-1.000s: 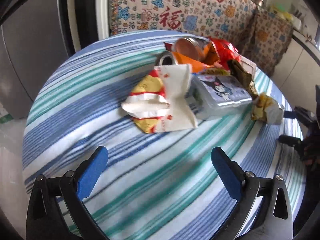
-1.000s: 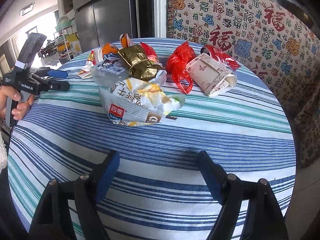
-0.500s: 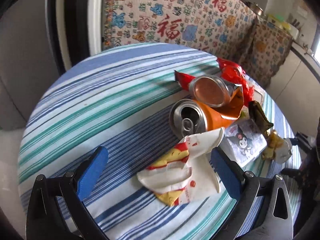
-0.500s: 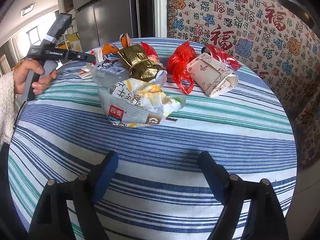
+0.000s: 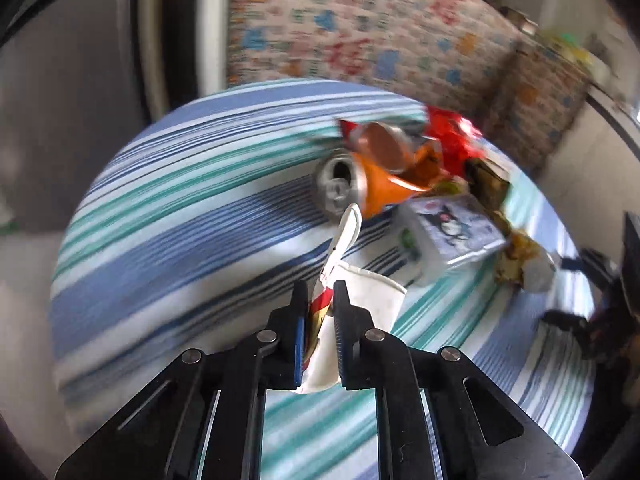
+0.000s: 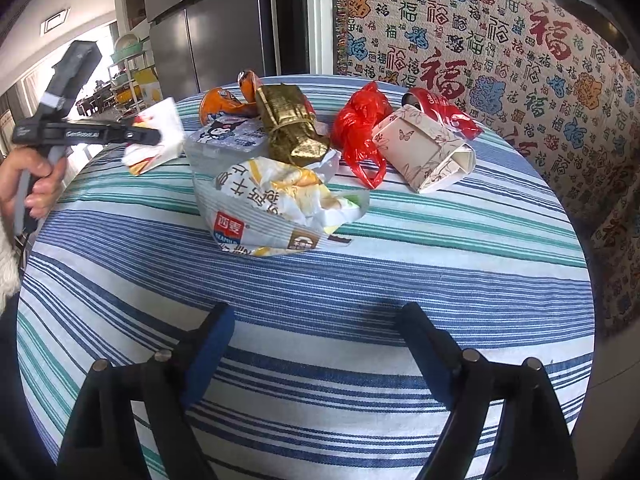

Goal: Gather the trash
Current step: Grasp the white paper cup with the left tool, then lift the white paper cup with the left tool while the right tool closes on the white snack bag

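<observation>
- Left of the snack bag (image 6: 276, 208) at the heap's near edge, the left gripper (image 5: 320, 300) is held level above the counter (image 6: 360, 300), its fingers (image 5: 298, 312) clenched on a crumpled white wrapper (image 5: 360, 292) lifted clear of the stripes.
- A bare hand (image 6: 32, 184) grips its handle from below.
- In front of the snack bag, the right gripper (image 6: 316, 344) hovers low, fingers spread wide, holding nothing.
- Behind the snack bag lie an orange can (image 5: 360, 184), a tissue pack (image 6: 224, 138) and a red plastic bag (image 6: 360, 128).

my pads (image 6: 208, 344) blue | tablecloth (image 6: 400, 280) blue-teal-white stripes | wrapper (image 5: 360, 292) white, red-yellow print | can (image 5: 372, 184) orange | bag (image 6: 360, 128) red | packet (image 6: 292, 124) gold
</observation>
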Demonstrator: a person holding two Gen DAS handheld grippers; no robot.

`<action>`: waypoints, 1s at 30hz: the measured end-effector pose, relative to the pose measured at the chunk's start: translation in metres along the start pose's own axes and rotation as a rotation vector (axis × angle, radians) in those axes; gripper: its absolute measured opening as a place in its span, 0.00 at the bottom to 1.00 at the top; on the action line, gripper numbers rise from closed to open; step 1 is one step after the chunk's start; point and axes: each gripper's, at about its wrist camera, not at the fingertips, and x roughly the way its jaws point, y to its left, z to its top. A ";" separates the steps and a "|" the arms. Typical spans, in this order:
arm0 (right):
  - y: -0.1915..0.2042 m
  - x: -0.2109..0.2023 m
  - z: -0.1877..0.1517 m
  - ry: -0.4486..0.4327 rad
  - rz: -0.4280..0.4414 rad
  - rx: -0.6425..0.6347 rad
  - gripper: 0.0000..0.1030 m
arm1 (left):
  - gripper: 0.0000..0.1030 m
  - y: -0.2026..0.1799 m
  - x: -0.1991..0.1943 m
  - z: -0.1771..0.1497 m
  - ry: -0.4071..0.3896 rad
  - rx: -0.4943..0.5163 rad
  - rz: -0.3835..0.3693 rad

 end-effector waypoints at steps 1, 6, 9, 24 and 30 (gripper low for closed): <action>-0.001 0.000 0.000 0.000 -0.003 0.005 0.85 | 0.11 0.002 -0.006 -0.007 -0.006 -0.078 0.052; -0.002 0.001 0.001 0.004 -0.016 0.028 0.85 | 0.13 -0.001 -0.017 -0.043 -0.022 -0.322 0.078; 0.002 0.001 0.002 0.017 0.005 0.056 0.94 | 0.31 -0.019 -0.017 -0.057 -0.063 -0.266 0.133; 0.023 0.045 0.047 0.050 -0.113 0.133 1.00 | 0.97 -0.055 -0.001 -0.056 0.006 -0.106 0.232; 0.001 0.047 0.046 0.046 -0.096 0.106 1.00 | 0.99 -0.055 -0.001 -0.056 0.012 -0.113 0.249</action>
